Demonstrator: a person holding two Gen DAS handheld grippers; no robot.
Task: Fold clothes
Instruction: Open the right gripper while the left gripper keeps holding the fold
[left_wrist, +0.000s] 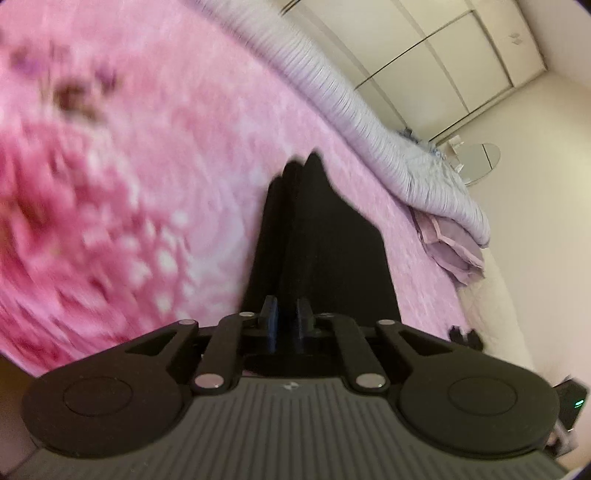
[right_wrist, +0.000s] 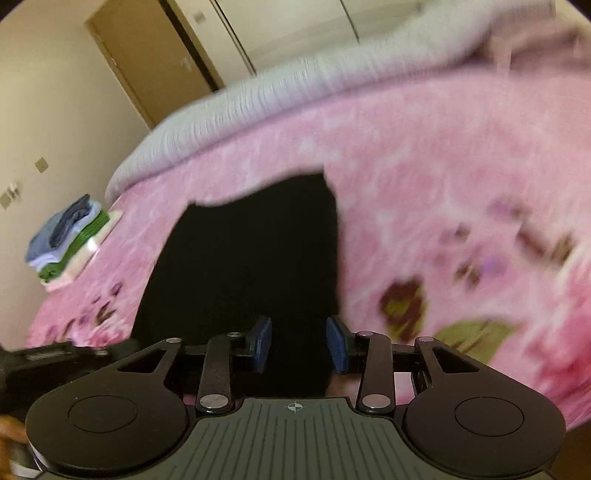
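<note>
Left gripper jaws nearly closed, pinching black fabric; right gripper jaws half apart.

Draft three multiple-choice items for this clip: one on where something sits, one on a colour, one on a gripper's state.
1. Where is the stack of folded clothes?
A. At the bed's edge, near the wall
B. On the floor
C. On top of the black garment

2. What colour is the garment in front of both grippers?
A. White
B. Black
C. Green

3. How do the jaws of the left gripper stand?
A. Wide open over bare blanket
B. Nearly closed, with black fabric between them
C. Out of view

Answers:
1 A: in the right wrist view the stack rests on the pink blanket at its edge, the wall behind it.
2 B: both views show it plain black.
3 B: in the left wrist view the pads sit close together and the garment runs on from between them.
</note>
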